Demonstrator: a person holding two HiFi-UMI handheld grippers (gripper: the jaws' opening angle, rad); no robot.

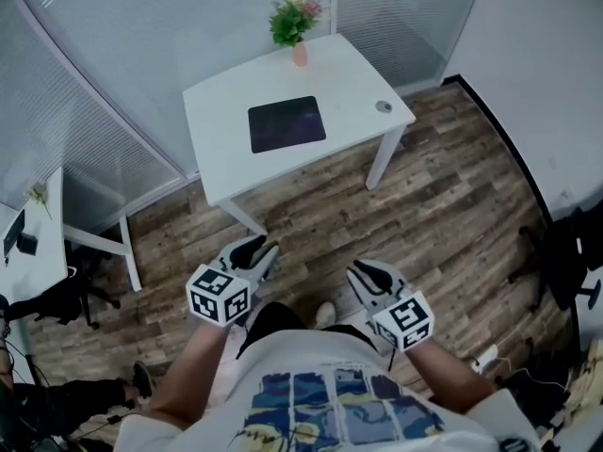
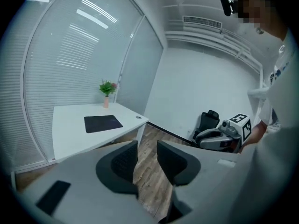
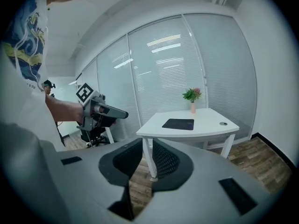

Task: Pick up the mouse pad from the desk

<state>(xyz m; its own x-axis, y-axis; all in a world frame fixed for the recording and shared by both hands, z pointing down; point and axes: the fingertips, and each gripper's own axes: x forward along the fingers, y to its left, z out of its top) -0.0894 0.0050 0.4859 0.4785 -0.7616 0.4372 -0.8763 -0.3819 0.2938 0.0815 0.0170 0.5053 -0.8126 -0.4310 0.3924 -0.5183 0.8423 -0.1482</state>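
Wood-plank floor (image 1: 443,196): the largest surface, stretching between the person and the work. White counter (image 1: 353,69): four-legged, standing against the blinds, well apart from both tools. Mouse pad (image 1: 286,123): a dark, thin rectangle lying flat near the middle of the counter, its edges clear of everything else. Handling, as judged: light, soft and floppy, not fragile, and probably backed with grippy rubber that clings to the top. It would likely droop if lifted by one side. Hold, as judged: a near edge or corner, with one jaw slid beneath and one above, since the flat face offers nothing to pinch. The corner may need coaxing up, or the pad may need drawing toward the counter's rim first. Left gripper (image 1: 256,250): held low in front of the person, jaws spread, with only floor showing between them. Right gripper (image 1: 364,273): alongside the left, jaws likewise parted and pinching nothing, with a counter leg seen through the gap. The pad lies well ahead of both sets of jaws, untouched, with open floor between. Potted plant (image 1: 294,22): upright at the counter's far edge, behind the pad. Round cap (image 1: 383,106): small and grey, near the counter's corner, off to the pad's side.
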